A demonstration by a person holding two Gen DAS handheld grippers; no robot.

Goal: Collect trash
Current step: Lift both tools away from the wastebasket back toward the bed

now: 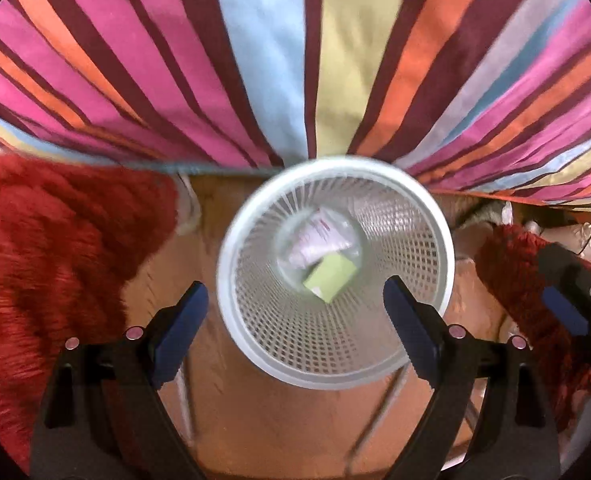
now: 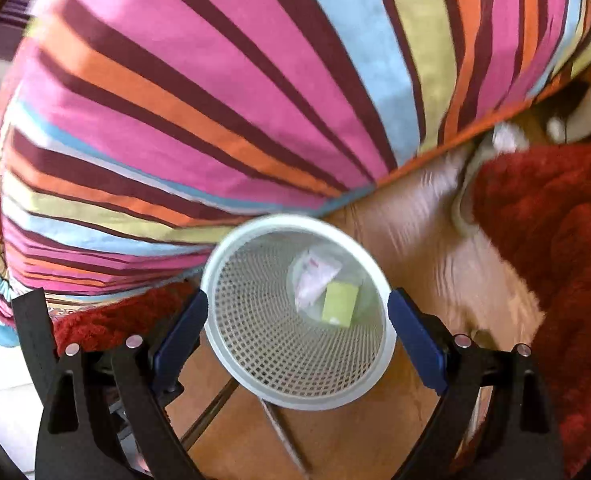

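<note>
Tools both released and empty: left tool and right tool each hung over the white mesh bin, jaws spread wide with nothing between them. Inside the bin, at its bottom, lay a green box touching a crumpled clear wrapper. Bin stood on brown floor, just beside the striped bedspread, red fluffy rugs either side of the bin. Judged: two pieces already collected; no more trash visible near the bin, views blurred, so possibly done.
</note>
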